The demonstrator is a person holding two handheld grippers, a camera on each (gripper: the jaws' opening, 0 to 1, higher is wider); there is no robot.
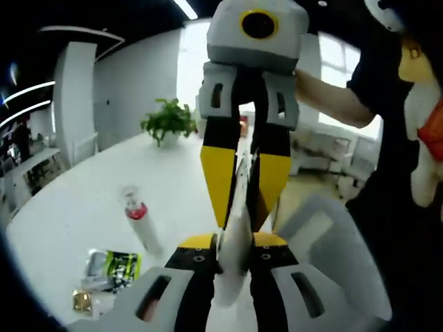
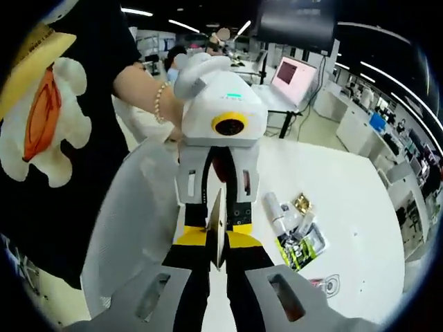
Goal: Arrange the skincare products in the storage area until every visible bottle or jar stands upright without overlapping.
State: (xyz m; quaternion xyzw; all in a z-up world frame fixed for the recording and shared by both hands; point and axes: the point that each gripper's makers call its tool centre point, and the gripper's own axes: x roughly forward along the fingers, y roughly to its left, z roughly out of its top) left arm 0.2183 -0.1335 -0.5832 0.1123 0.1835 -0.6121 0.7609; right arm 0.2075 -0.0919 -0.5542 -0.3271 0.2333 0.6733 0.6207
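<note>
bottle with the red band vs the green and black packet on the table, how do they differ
The bottle with the red band is a slim, pale cylinder with a clear cap, lying on its side; the green and black packet is flat and crinkled, printed in green and black. The bottle lies farther up the white table in the left gripper view, the packet nearer the camera. Both rest on the table untouched, while the left gripper and right gripper pinch a thin white item.

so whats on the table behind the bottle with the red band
In the left gripper view, a potted plant stands on the white table beyond the bottle. The grippers hide the table to its right.
</note>
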